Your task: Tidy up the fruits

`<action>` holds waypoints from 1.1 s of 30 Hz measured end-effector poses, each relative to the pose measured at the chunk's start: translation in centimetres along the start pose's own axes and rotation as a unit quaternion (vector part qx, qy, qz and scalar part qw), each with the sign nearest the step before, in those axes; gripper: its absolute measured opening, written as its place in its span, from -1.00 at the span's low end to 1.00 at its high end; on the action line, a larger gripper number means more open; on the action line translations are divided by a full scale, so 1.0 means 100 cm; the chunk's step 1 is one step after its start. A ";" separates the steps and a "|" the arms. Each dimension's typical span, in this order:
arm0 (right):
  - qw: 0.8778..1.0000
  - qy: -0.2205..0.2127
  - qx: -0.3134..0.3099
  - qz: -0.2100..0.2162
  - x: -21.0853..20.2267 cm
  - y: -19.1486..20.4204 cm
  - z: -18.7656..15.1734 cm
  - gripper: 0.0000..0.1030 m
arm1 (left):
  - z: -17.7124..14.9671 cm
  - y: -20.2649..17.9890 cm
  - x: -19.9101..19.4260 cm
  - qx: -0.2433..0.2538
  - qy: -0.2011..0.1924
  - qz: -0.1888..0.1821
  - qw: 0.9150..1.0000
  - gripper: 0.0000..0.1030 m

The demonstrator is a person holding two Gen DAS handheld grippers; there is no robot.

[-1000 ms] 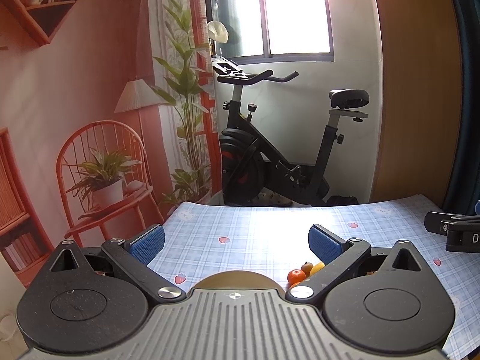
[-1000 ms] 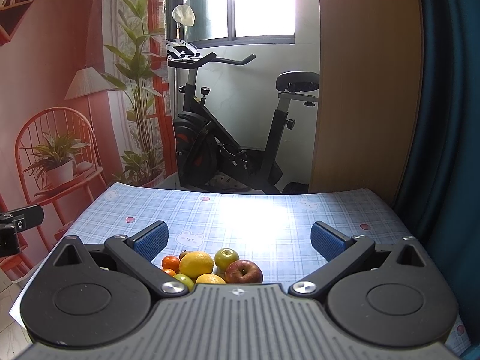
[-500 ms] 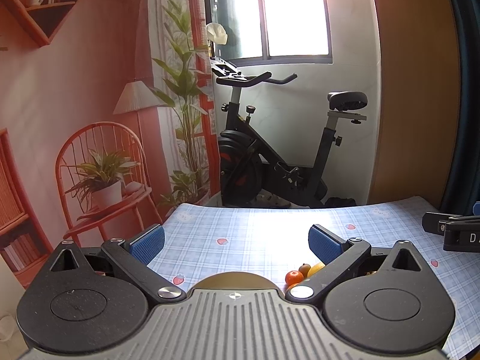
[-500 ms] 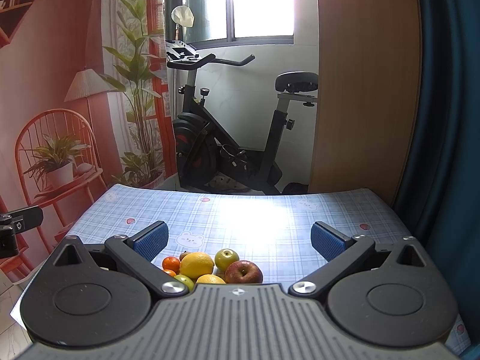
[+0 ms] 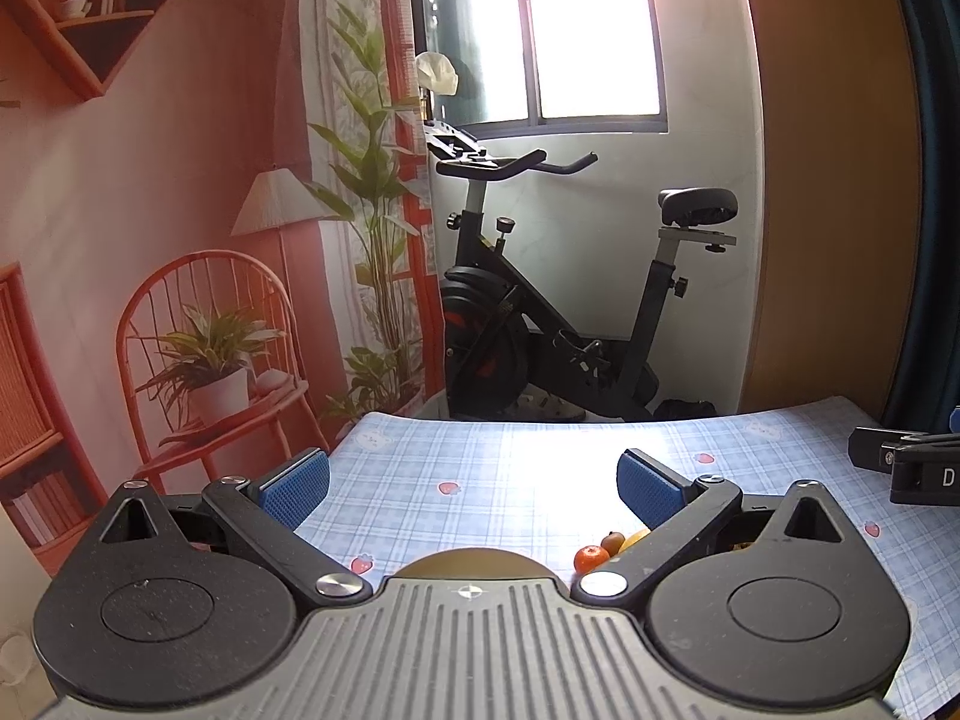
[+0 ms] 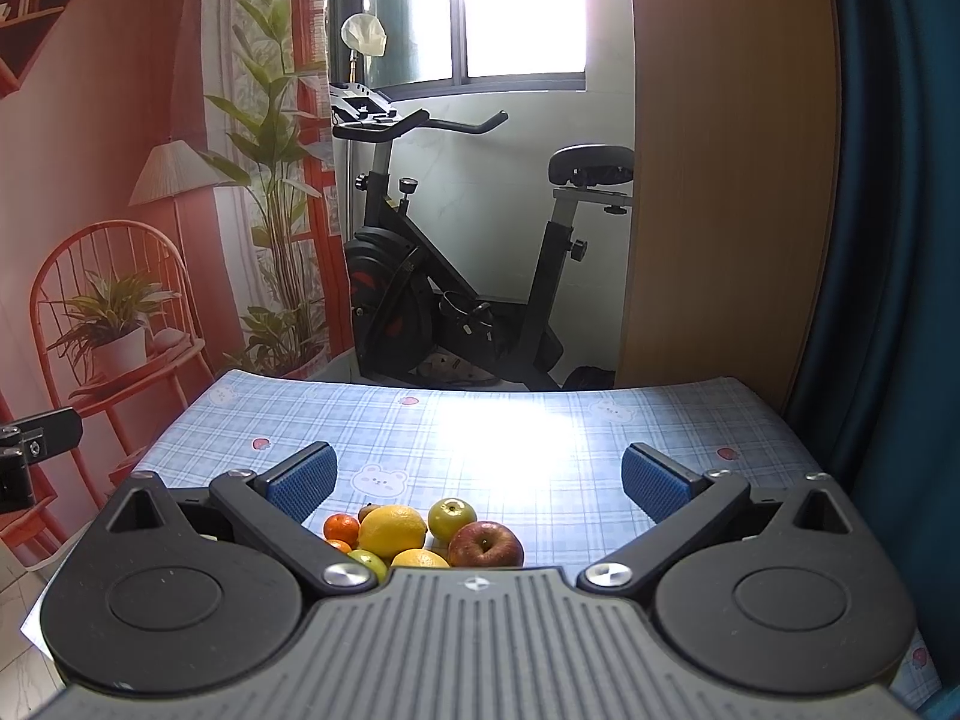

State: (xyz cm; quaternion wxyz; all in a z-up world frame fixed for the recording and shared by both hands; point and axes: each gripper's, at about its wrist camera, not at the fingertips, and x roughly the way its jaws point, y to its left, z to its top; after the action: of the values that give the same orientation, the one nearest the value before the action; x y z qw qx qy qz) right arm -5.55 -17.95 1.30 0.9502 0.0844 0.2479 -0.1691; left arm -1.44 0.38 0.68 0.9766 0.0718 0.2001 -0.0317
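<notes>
- On the tabletop (image 6: 540, 438), under its blue plaid cloth, I see the fruit pile (image 6: 420, 534) bunched just ahead of my right gripper (image 6: 478, 477)
- Pile from the right wrist view: yellow lemon (image 6: 391, 530), red apple (image 6: 485, 543), green apple (image 6: 451, 517), small orange (image 6: 341, 527), plus more pieces half hidden behind the gripper body
- Right fingers (image 6: 303, 483) spread wide, nothing between them, hovering above the fruit without touching
- Left gripper (image 5: 474, 483) also spread wide and empty, over bare cloth
- From the left wrist view only the pile's edge shows: the orange (image 5: 591, 558) and a small brown fruit (image 5: 612, 542) beside the right-hand finger
- Brown rounded rim (image 5: 474, 561) peeks above the left gripper body; can't tell what it is
- Exercise bike (image 6: 456, 276) stands beyond the tabletop's far edge
</notes>
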 end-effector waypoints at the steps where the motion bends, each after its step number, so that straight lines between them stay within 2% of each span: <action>1: 1.000 0.000 0.002 0.000 0.000 0.000 0.000 1.00 | 0.000 0.000 -0.001 0.000 -0.001 0.000 1.000 1.00; 8: 1.000 -0.001 0.005 0.008 0.001 -0.002 0.001 1.00 | 0.000 0.001 0.000 0.001 -0.002 0.002 1.000 1.00; 13: 0.999 -0.012 0.019 0.030 0.004 -0.007 -0.003 1.00 | -0.001 -0.001 0.004 0.007 -0.012 -0.008 1.000 1.00; 20: 0.998 -0.015 0.061 0.031 0.023 -0.027 -0.016 1.00 | -0.011 0.013 0.028 -0.059 0.008 -0.025 0.998 0.99; 26: 0.998 -0.055 0.023 0.016 0.038 -0.028 -0.038 1.00 | -0.021 0.009 0.053 -0.054 0.019 -0.014 0.998 0.99; 31: 0.999 -0.025 0.003 0.027 0.057 -0.024 -0.050 1.00 | -0.030 0.008 0.069 -0.055 0.049 -0.045 0.996 0.99; 33: 1.000 -0.010 0.005 0.028 0.064 -0.027 -0.054 1.00 | -0.032 0.004 0.073 -0.045 0.050 -0.043 0.997 0.99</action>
State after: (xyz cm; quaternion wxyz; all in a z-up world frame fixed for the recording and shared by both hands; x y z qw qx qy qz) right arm -3.63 -20.95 -6.75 0.9566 0.0943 0.2349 -0.1441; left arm 4.09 1.06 -5.11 0.9654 0.0208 0.2527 -0.0606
